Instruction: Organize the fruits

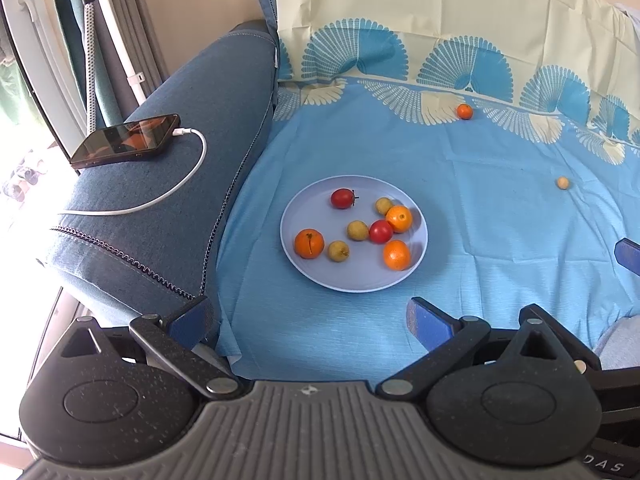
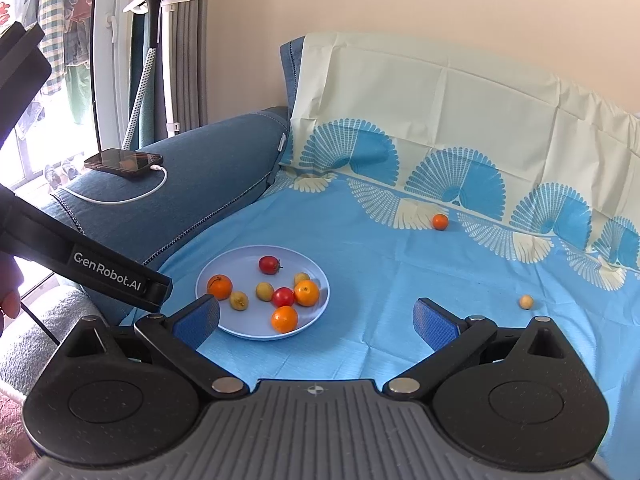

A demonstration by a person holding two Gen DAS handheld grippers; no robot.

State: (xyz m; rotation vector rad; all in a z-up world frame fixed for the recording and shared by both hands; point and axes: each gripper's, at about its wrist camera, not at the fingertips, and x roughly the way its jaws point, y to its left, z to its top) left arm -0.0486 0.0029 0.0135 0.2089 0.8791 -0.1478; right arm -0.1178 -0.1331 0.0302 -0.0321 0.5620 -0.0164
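Both claws stood spread wide and held nothing. Left gripper hovered over the near edge of the blue cloth, its blue pads clear of everything, the plate lying just beyond them. Right gripper was likewise released, its left pad overlapping the plate's near-left rim in view, though contact could not be told; its right pad hung over bare cloth.

On the pale blue plate lay eight fruits: three oranges, one at the left, one at the near right and one at the far right; two red tomatoes, one at the far side and one in the middle touching the far-right orange; and three small yellow-green fruits scattered among them. Two fruits lay loose on the cloth, well apart from the plate: a small orange far off near the fan-patterned border, and a small pale yellow fruit to the right.

Left of the cloth, a dark phone rested on the blue sofa arm, with a white cable plugged in. In the right wrist view, the left gripper's black body reached in from the left.
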